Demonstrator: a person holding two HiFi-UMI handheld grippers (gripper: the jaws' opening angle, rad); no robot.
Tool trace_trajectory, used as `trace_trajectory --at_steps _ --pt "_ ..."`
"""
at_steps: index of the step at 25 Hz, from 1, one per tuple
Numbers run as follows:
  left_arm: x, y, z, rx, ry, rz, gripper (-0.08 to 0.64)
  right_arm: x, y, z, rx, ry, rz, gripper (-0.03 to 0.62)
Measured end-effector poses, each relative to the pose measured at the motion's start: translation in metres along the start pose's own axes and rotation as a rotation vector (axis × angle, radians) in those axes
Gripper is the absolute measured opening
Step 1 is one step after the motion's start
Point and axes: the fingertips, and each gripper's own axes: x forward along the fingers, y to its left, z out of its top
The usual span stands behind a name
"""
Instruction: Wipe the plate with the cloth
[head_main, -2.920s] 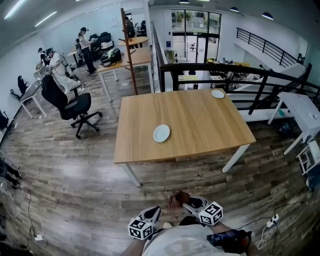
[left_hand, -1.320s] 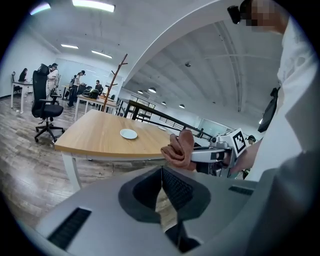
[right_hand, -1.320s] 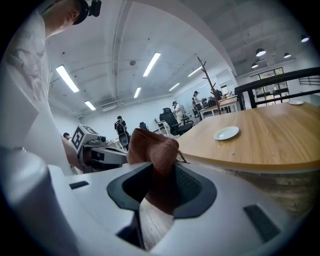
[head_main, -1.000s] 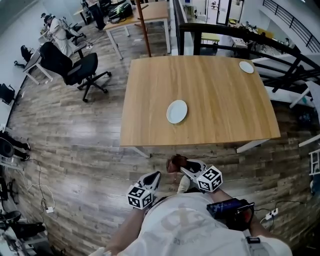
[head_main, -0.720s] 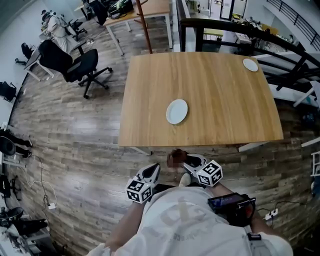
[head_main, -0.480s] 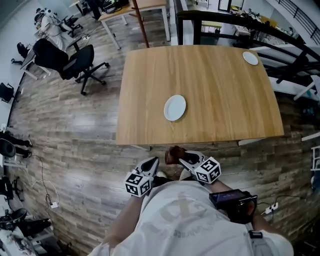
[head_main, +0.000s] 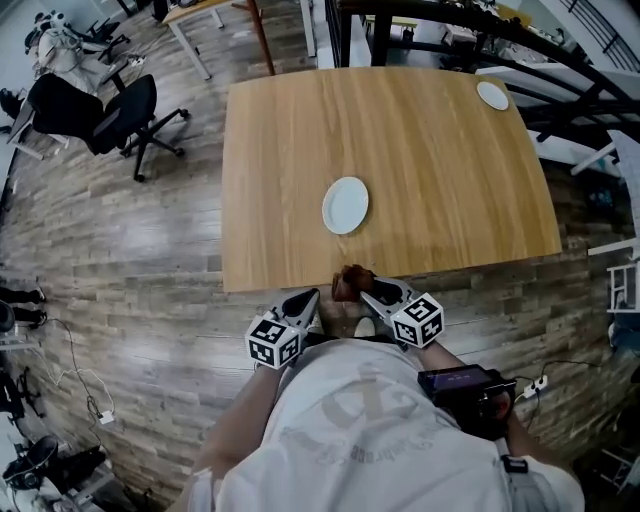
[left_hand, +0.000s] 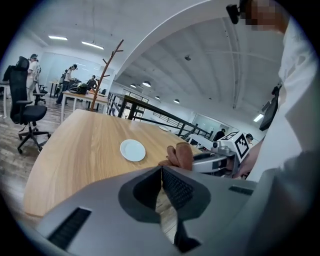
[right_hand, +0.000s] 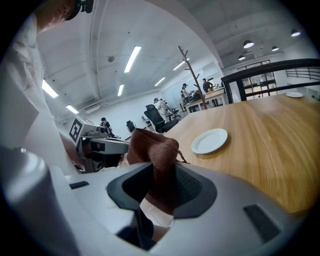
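A white plate (head_main: 346, 205) lies near the middle of the wooden table (head_main: 450, 150); it also shows in the left gripper view as the plate (left_hand: 133, 150) and in the right gripper view as the plate (right_hand: 210, 141). My right gripper (head_main: 362, 287) is shut on a brown cloth (head_main: 350, 283), just at the table's near edge. The cloth (right_hand: 156, 152) bunches up between its jaws. My left gripper (head_main: 304, 303) hangs below the table edge, jaws together with nothing in them. Both grippers are well short of the plate.
A second white plate (head_main: 492, 95) sits at the table's far right corner. A black office chair (head_main: 95, 110) stands off the table's left side. Black railings (head_main: 470, 20) run behind the table. People work at desks far back in the left gripper view.
I have walked up to the table: it and the plate have come closer in the head view. The right gripper with the cloth now reaches the near edge.
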Motion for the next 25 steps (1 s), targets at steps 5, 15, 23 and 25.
trace_trajectory --at_steps 5,15,23,25 --pt "0.006 0.037 0.023 0.024 0.011 -0.071 0.012 0.03 -0.015 0.022 0.015 -0.011 -0.091 0.127" --pt "0.001 0.101 0.037 0.029 0.047 -0.149 0.014 0.062 -0.037 0.047 0.056 -0.009 -0.248 0.127" --pt "0.005 0.122 0.046 0.005 0.062 -0.16 0.012 0.078 -0.052 0.053 0.088 0.026 -0.289 0.127" --pt "0.006 0.13 0.054 0.002 0.058 -0.145 0.012 0.086 -0.058 0.057 0.09 0.033 -0.283 0.127"
